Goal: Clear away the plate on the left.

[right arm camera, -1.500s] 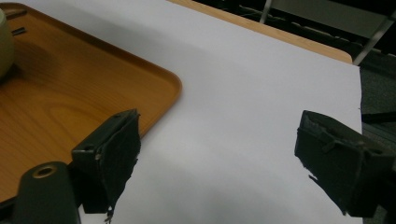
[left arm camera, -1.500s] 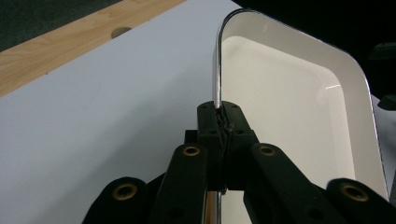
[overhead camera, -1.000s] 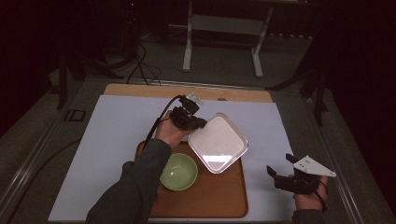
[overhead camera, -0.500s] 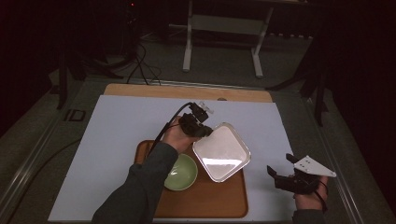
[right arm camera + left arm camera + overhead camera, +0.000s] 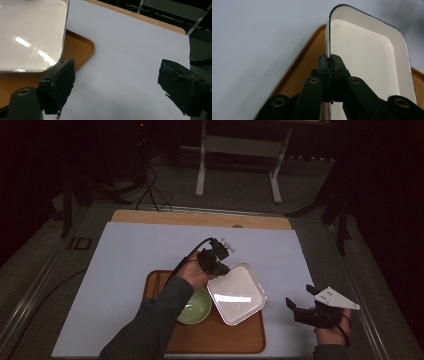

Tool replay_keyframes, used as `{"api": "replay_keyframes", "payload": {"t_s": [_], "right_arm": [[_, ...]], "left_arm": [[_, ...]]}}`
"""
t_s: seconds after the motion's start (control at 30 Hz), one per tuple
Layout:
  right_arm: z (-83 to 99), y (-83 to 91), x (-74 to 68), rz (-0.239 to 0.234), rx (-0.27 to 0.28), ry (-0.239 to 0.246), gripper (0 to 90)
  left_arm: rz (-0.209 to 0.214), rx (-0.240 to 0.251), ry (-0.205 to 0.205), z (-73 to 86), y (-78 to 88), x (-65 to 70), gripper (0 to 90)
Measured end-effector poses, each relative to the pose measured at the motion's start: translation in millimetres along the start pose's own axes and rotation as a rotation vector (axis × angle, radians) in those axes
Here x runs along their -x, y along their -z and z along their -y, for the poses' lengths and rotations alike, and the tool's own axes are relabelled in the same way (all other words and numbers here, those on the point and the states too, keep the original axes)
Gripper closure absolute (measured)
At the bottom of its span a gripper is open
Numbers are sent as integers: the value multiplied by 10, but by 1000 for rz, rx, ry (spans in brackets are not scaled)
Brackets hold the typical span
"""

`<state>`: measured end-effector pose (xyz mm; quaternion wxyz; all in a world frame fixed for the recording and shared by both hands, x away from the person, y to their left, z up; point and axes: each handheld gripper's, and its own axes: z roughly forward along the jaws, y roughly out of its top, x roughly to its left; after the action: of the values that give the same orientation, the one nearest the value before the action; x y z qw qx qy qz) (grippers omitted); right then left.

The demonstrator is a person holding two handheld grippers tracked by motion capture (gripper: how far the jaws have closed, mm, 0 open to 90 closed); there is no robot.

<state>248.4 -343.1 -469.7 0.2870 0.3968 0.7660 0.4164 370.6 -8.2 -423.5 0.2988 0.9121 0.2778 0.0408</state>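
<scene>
Two tongs are at work over a worktop (image 5: 125, 270) covered by a pale sheet. The left tongs (image 5: 216, 265) are clamped on the rim of a white square dish (image 5: 236, 294); in the left gripper view the two black jaws meet tight on the dish's thin dark-edged wall (image 5: 328, 47), with the wall pinched between the pads and the dish's glossy hollow opening to the right of them. The high view shows the dish tilted, held by its upper left corner, over the right part of a brown wooden tray (image 5: 220, 340), its far corner reaching out past the tray's right edge above the pale sheet. Whether the dish's lower edge touches the tray I cannot tell.

Just beside the dish, on the left part of the same tray, sits a green bowl (image 5: 195, 307), partly covered by the person's left sleeve (image 5: 150, 325) and close to the dish's edge.

The right tongs (image 5: 300, 312) are well apart from the tray, near the right edge of the pale sheet, held in the right hand (image 5: 331, 330) with the grey three-cornered plate (image 5: 336, 297) on top. In the right gripper view their jaws stand wide apart with nothing between them but bare sheet (image 5: 125, 62); the dish's rounded corner (image 5: 32, 35) and the tray's corner (image 5: 82, 47) lie ahead and to the left of the left jaw.
</scene>
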Motion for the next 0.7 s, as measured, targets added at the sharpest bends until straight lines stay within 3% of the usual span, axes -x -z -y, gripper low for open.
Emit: {"api": "replay_keyframes", "payload": {"t_s": [0.43, 0.7], "right_arm": [[0, -7, -3, -2, -4, 2, 141], [1, -10, -2, -3, -4, 1, 141]], "left_arm": [[53, -118, -29, 44, -186, 91, 878], [74, -129, -12, 20, -368, 115, 885]]}}
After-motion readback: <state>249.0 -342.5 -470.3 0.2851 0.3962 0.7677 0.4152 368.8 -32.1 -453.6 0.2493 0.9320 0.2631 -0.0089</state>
